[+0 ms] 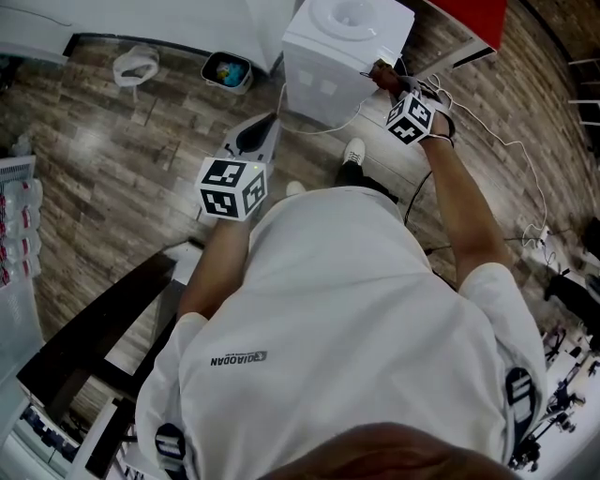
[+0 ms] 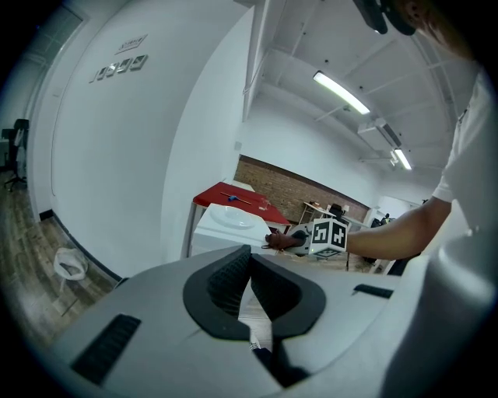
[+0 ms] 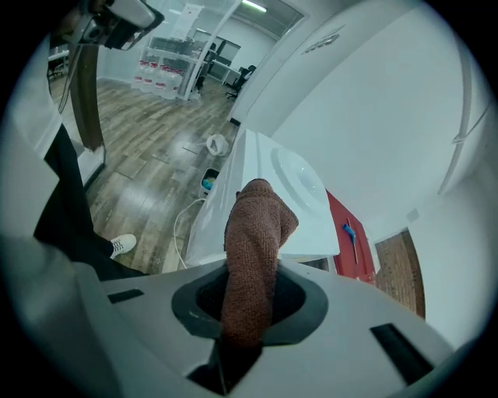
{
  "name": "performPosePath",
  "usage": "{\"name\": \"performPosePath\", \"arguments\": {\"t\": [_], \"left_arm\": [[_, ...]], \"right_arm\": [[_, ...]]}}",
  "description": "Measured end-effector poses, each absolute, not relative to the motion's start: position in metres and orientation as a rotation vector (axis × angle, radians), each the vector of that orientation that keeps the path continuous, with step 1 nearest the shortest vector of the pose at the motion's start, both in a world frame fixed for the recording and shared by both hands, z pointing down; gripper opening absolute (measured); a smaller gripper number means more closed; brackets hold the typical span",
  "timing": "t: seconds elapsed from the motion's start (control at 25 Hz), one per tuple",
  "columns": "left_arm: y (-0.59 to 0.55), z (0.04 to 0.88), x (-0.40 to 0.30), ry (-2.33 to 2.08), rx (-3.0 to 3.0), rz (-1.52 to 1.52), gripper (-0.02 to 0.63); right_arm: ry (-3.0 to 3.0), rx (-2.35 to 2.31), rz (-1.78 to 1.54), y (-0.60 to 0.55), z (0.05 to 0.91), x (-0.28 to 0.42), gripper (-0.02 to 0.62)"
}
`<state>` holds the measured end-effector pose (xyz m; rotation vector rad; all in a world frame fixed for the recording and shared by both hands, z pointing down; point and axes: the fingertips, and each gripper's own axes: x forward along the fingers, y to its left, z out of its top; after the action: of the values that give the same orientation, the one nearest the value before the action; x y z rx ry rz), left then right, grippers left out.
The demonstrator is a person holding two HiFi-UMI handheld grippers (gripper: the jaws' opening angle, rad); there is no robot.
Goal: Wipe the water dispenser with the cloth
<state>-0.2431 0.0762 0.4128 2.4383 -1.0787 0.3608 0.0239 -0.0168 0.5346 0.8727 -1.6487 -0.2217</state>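
Observation:
The white water dispenser (image 1: 328, 52) stands on the wooden floor ahead of me, its round top recess showing. My right gripper (image 1: 382, 75) is shut on a brown cloth (image 3: 253, 241) and holds it at the dispenser's near right top corner. In the right gripper view the cloth rises from between the jaws in front of the dispenser (image 3: 299, 183). My left gripper (image 1: 258, 131) hangs lower and to the left of the dispenser, apart from it, its dark pads (image 2: 226, 284) meeting at the tips with nothing between them. The left gripper view shows the dispenser (image 2: 226, 221) and the right gripper (image 2: 282, 241) beyond.
A red table (image 1: 469, 19) stands behind the dispenser against the white wall. A small bin (image 1: 226, 69) and a white object (image 1: 136, 64) sit on the floor at left. A white cable (image 1: 319, 127) runs from the dispenser. A dark bench (image 1: 94, 328) lies near left.

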Motion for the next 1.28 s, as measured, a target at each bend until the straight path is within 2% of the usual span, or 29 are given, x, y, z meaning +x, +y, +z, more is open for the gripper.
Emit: {"name": "performPosePath", "arguments": {"t": [0.4,0.76,1.28], "left_arm": [[0.088,0.420,-0.236,-1.043,2.438,0.370,-0.003],[0.091,0.427,-0.231,-1.044,2.424,0.346,-0.004],[0.075,0.465,-0.231,-1.107,2.317,0.340,-0.005]], "right_arm": [[-1.745,0.879,-0.284,-0.008,0.524,-0.032,0.052],[-1.698,0.956,-0.369,-0.030,0.530,-0.055,0.052],[-1.640,0.911,-0.378,-0.027,0.607,-0.070,0.052]]}}
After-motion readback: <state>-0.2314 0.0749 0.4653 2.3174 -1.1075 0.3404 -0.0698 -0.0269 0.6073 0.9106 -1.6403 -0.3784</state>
